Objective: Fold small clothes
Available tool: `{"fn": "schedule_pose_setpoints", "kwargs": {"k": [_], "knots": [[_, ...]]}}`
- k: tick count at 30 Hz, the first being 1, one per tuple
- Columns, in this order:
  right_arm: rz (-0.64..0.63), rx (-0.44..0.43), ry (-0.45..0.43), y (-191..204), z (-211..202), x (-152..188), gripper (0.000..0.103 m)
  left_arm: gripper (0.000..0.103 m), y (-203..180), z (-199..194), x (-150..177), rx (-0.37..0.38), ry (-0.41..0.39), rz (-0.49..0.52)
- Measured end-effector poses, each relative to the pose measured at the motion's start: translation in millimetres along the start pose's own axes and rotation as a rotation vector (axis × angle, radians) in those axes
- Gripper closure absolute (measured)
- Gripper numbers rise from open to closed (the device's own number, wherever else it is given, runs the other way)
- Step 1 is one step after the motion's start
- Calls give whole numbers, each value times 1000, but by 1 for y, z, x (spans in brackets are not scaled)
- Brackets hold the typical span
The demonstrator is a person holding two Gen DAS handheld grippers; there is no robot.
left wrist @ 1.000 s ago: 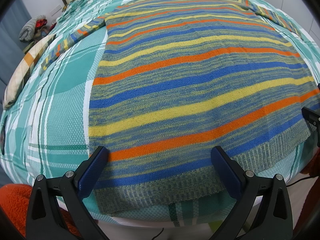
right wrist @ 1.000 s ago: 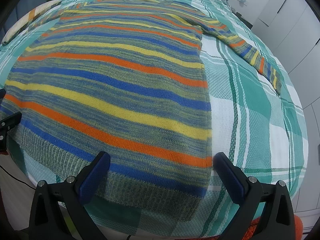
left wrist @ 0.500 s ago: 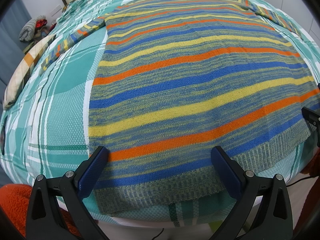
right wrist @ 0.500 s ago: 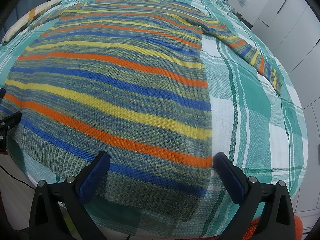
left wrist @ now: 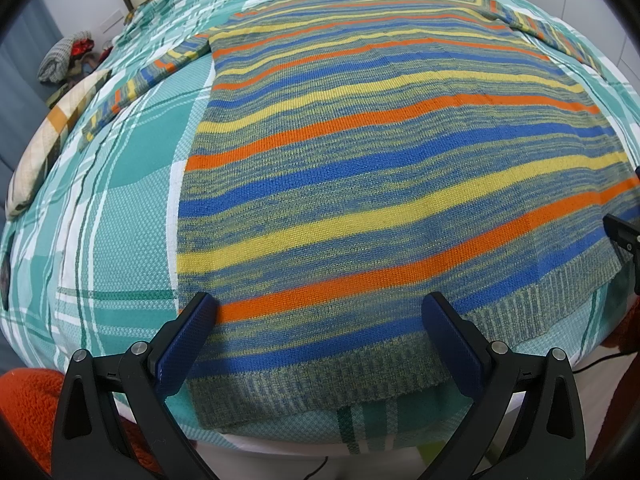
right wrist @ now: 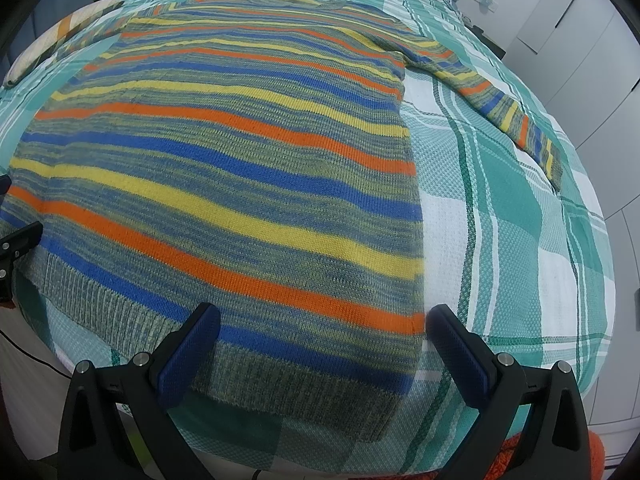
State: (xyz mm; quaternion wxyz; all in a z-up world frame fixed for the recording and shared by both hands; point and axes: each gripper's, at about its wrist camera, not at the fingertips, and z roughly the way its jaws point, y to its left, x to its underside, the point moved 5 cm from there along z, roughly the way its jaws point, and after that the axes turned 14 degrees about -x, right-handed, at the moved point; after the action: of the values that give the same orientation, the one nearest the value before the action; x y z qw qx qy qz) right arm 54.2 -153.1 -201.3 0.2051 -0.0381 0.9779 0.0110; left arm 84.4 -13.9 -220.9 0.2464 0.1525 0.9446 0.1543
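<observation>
**Obscured and cut-off items**

Right gripper [left wrist: 624,240]: only a sliver at the left-wrist frame's right edge. Bundled cloth [left wrist: 64,60], upper left: too small to identify. Sweater [right wrist: 224,184]: left sleeve mostly lost at the right-wrist frame's upper left.

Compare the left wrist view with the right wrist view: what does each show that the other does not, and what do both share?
Only the left wrist view shows the left sleeve clearly and a bundle of clothes beyond the bed. Only the right wrist view shows the right sleeve in full and white cupboard doors. Both show the striped sweater spread flat on the checked bedspread, with open gripper fingers near its hem.
</observation>
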Motion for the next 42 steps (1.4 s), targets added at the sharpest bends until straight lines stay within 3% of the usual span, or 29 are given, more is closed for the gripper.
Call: {"fn": "schedule_pose_setpoints", "kwargs": {"k": [29,34,38,39,42], "knots": [[-1,0,0,1,1,-1,1,1,0,-1,1,0,1,9],[11,-18,21,0,1,5,1,0,2,-3,9,15,60,57],[83,-125,87,-13,-7,9,3,1,17,-10,15,83,128,71],[94,-150,66,-18,-13,5,3,1,27,-14,10,95,112,38],[162,-232,-106,-57,-47,-21,3,1,76,-17,-19,101,59,-118]]}}
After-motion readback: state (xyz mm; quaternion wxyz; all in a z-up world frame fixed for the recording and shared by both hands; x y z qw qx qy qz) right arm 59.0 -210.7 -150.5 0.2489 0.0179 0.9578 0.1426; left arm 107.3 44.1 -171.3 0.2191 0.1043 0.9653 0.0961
